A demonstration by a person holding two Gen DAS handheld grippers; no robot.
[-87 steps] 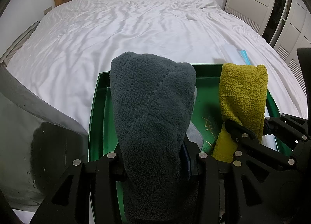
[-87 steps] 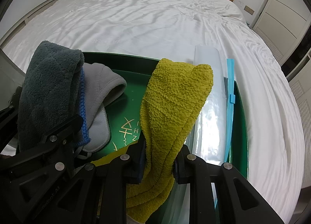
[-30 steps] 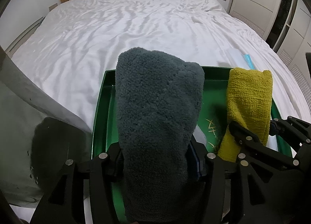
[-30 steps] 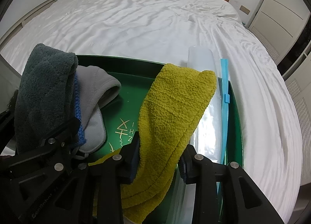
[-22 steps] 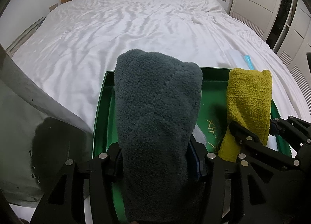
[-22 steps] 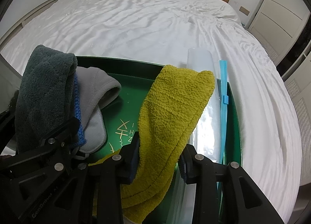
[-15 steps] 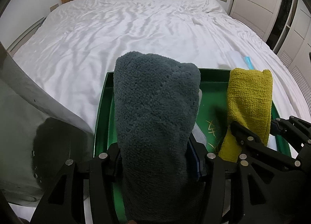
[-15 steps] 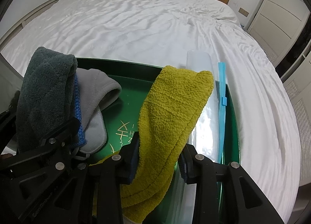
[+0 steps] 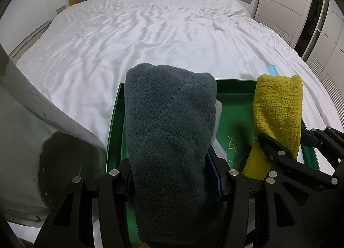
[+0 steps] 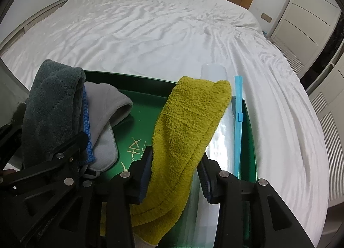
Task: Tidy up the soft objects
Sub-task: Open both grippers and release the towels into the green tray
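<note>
**Two towels between the jaws, over a green tray on the bed**

The dark grey towel (image 9: pixel 169 140) is thick and fleecy, folded over itself, with a blue stitched edge and a paler grey lining that show in the right wrist view. It stands up between the fingers of the left gripper (image 9: pixel 172 174), whose pads press on both its sides; its rounded top rises well ahead of the fingertips and its lower end runs back between the jaws, out of the picture.

The mustard-yellow towel (image 10: pixel 187 131) is nubbly terry with a stitched hem. It lies between the fingers of the right gripper (image 10: pixel 175 166). Those jaws have just been opening: the left pad touches the cloth, while a gap shows at the right pad, so the grip looks loosened.

Both towels hang over a green tray (image 10: pixel 148 84) on the white bed (image 10: pixel 150 32), just ahead of both grippers. To the right of the right gripper a clear plastic bag (image 10: pixel 223 140) with a light blue zip strip lies along the tray's edge.

Gold markings on the tray floor are partly covered and unreadable. A grey shape at the left edge of the left wrist view cannot be identified.
</note>
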